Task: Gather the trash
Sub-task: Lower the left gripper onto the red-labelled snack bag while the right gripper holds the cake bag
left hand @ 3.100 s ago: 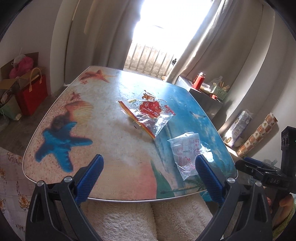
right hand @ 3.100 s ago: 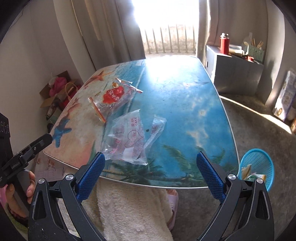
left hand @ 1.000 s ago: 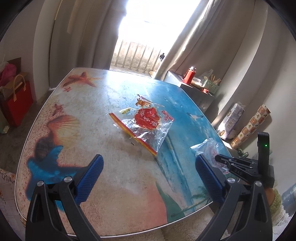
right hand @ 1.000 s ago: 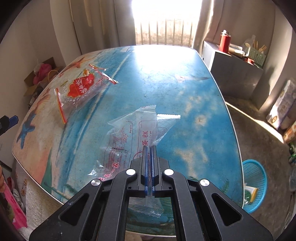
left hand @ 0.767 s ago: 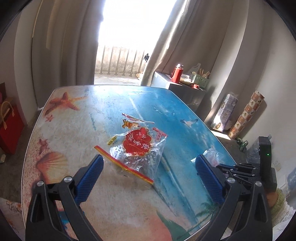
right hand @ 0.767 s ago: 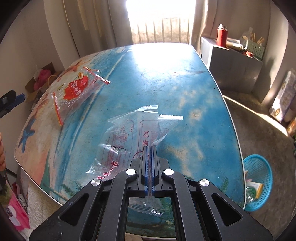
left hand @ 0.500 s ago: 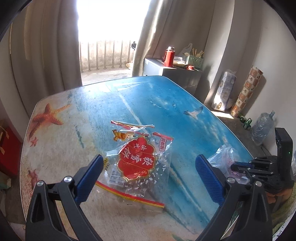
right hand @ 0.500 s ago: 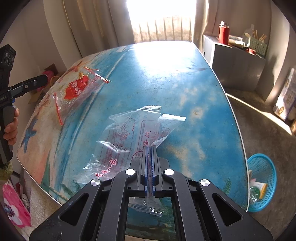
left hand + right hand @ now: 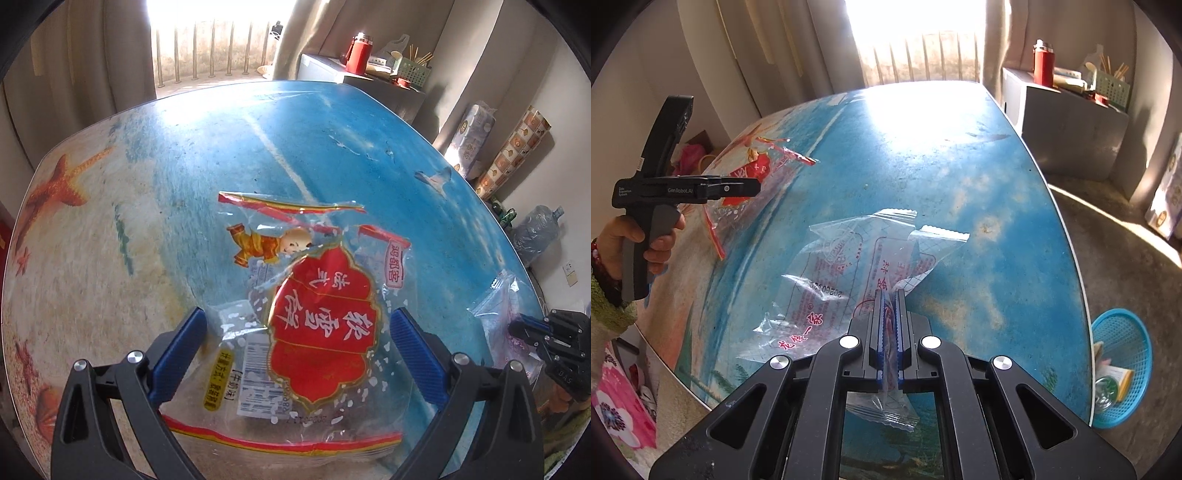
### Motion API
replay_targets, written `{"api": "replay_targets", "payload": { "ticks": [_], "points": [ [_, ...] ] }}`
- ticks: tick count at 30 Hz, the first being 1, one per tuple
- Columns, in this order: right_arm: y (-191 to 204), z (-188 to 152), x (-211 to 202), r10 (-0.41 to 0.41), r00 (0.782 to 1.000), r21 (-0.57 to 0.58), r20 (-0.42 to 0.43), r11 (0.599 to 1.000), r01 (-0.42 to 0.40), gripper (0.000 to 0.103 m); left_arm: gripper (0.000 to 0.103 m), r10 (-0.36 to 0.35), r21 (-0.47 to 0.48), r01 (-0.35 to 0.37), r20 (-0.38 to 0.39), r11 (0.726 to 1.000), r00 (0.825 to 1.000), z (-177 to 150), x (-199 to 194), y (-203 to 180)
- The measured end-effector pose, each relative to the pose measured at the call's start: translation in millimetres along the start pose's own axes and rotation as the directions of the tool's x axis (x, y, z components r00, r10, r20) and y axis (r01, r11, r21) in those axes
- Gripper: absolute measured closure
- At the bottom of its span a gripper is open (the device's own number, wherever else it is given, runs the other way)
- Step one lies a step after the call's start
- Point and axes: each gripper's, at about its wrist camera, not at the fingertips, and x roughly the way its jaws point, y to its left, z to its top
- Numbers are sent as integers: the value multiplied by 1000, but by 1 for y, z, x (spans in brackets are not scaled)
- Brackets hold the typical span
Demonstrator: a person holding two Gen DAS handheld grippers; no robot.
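A clear snack bag with a red label (image 9: 314,332) lies flat on the beach-print table (image 9: 110,240). My left gripper (image 9: 299,347) is open, its blue pads on either side of the bag, just above it. My right gripper (image 9: 889,306) is shut on a clear wrapper with red print (image 9: 849,266) and holds it over the table's near edge. The wrapper also shows in the left wrist view (image 9: 498,310), and the red-label bag in the right wrist view (image 9: 753,177), under the left gripper (image 9: 746,187).
A blue mesh basket (image 9: 1123,365) with some trash stands on the floor right of the table. A grey cabinet (image 9: 1067,122) with a red flask stands at the back right. Paper rolls (image 9: 472,136) and a water bottle (image 9: 535,236) stand along the right wall.
My left gripper has moved forward and down over the red-label bag, which now lies between its open fingers. My right gripper still holds the clear wrapper, roughly in place.
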Motion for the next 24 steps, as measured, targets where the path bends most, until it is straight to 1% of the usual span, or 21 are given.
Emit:
{"api": "replay_targets", "payload": {
  "ticks": [3,7,15,17,19,21,24],
  "points": [
    [-1,0,-1,4,1000,-2,1,1000,-4,99,6,19,38,-18,-16,999,1000,-3,1,-10],
    [-1,0,0,5,1000,-7,1,1000,-5,99,6,93,90,-89,-34,992,995,-8,4,-23],
    [-1,0,0,5,1000,-7,1,1000,-5,98,6,122,51,-119,-58,992,991,-23,-4,-28],
    [-1,0,0,5,1000,-6,0,1000,-5,98,10,130,41,-128,-56,991,990,-29,-8,-31],
    [-1,-1,-1,4,1000,-8,-1,1000,-4,98,17,147,37,-145,-55,989,988,-36,-13,-34],
    [-1,-1,-1,2,1000,-13,-2,1000,-2,98,21,154,34,-152,-56,988,987,-43,-18,-38],
    [0,-1,-1,1,1000,-21,-6,1000,-1,95,31,173,29,-172,-58,985,983,-55,-26,-42]
  ]
}}
